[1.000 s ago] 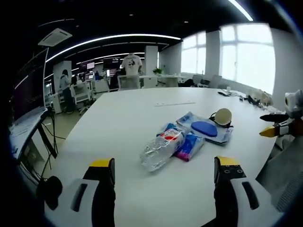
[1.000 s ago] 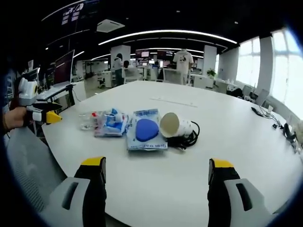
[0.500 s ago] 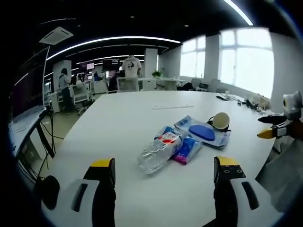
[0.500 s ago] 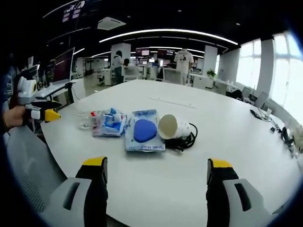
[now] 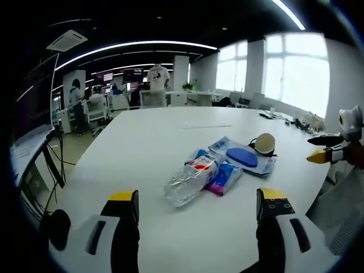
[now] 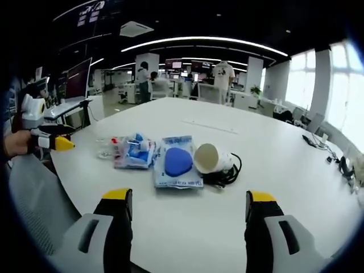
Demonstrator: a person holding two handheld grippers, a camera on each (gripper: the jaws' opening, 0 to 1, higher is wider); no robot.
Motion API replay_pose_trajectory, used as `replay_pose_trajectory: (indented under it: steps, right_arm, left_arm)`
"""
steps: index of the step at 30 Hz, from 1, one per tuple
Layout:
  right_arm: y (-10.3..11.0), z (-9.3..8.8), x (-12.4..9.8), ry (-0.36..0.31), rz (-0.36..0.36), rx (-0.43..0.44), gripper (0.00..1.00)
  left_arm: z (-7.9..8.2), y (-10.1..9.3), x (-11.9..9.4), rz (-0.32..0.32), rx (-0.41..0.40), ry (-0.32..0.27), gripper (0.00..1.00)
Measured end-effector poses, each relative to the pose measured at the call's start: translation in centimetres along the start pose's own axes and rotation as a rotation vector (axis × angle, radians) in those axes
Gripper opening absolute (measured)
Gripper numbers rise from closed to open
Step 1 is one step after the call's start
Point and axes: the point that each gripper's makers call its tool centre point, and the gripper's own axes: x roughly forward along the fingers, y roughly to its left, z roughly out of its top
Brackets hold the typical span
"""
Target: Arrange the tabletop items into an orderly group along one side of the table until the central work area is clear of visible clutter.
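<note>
On a large white table lies a cluster of items. In the left gripper view a clear plastic bottle lies on its side against a blue and pink tissue pack. Behind them are a flat blue packet and a paper cup on a black cable. My left gripper is open, short of the bottle. The right gripper view has the bottle, tissue pack, packet, tipped cup and cable in a row. My right gripper is open, short of them.
The other gripper shows at each view's edge: the right one and the left one, held by a hand. A thin white strip lies further back on the table. Small items and cables sit at the table's far right. Desks, monitors and people stand behind.
Both views have shifted slightly with the hands. The items on the table have not moved, and both grippers stay open.
</note>
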Motion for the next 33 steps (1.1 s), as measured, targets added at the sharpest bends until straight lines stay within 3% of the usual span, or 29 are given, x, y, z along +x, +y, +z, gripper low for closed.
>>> replay_pose_trajectory:
  steps: [5,17,23,30,33]
  right_arm:
    - [0.2,-0.2,0.1,0.009,0.006,-0.020,0.78]
    - [0.4,0.3,0.0,-0.027,0.022,0.027,0.78]
    - [0.5,0.3,0.0,-0.022,0.019,0.005,0.78]
    - [0.4,0.1,0.1,-0.021,0.025,0.020,0.77]
    - [0.4,0.1,0.1,-0.018,0.027,0.023,0.77]
  left_arm:
    - [-0.1,-0.1,0.0,-0.003,0.010,0.009,0.78]
    - [-0.5,-0.4,0.4,-0.009,0.063,0.037,0.77]
    - [-0.3,-0.4,0.3,-0.019,0.033,0.022,0.75]
    - [-0.6,-1.0,0.5,-0.045,0.058,0.045,0.73]
    - [-0.6,-1.0,0.6,-0.061,0.033,0.047,0.73]
